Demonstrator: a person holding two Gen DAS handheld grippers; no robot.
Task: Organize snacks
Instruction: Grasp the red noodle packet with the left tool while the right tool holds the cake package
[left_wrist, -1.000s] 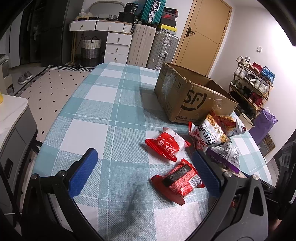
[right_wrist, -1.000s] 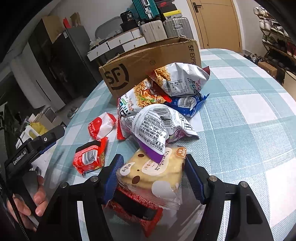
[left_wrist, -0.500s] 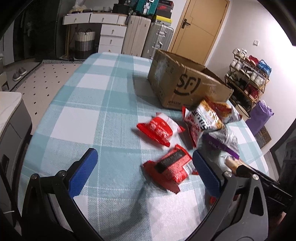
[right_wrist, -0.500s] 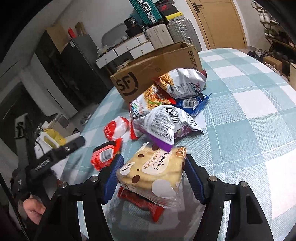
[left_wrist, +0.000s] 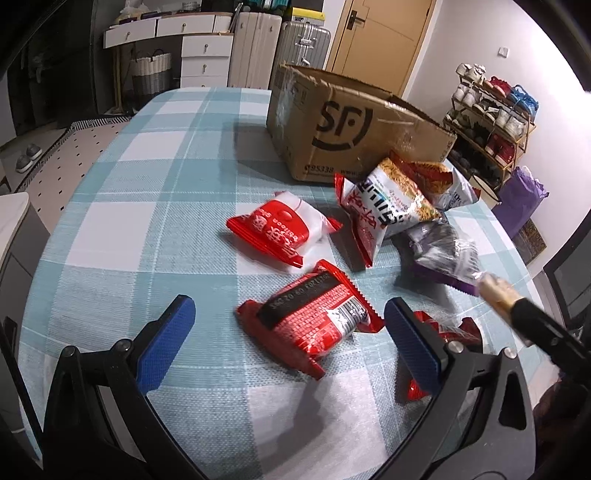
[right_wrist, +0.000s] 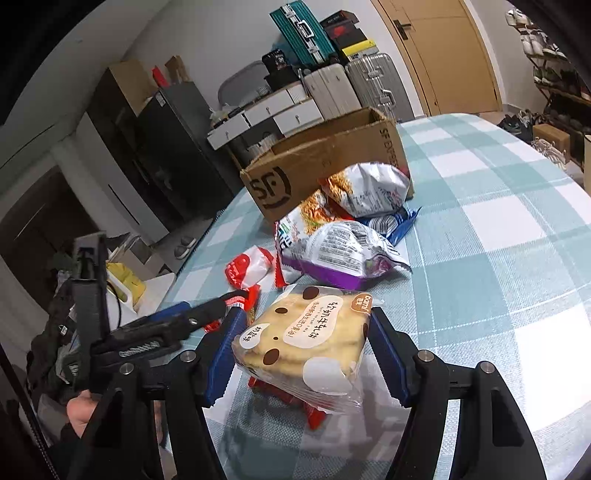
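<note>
Snack packets (left_wrist: 384, 206) are piled on the table (left_wrist: 155, 177) right in front of the cardboard box (left_wrist: 351, 122); suitcases (left_wrist: 280, 40) stand behind the box.

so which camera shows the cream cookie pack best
The right wrist view: the cream cookie pack sits front and centre between the right gripper fingers, label and brown spots readable, lifted above a red packet. The left wrist view shows only a blurred tan sliver of it at the right edge.

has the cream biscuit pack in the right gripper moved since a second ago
Yes. The biscuit pack, clamped in the right gripper, has lifted off the table.
</note>
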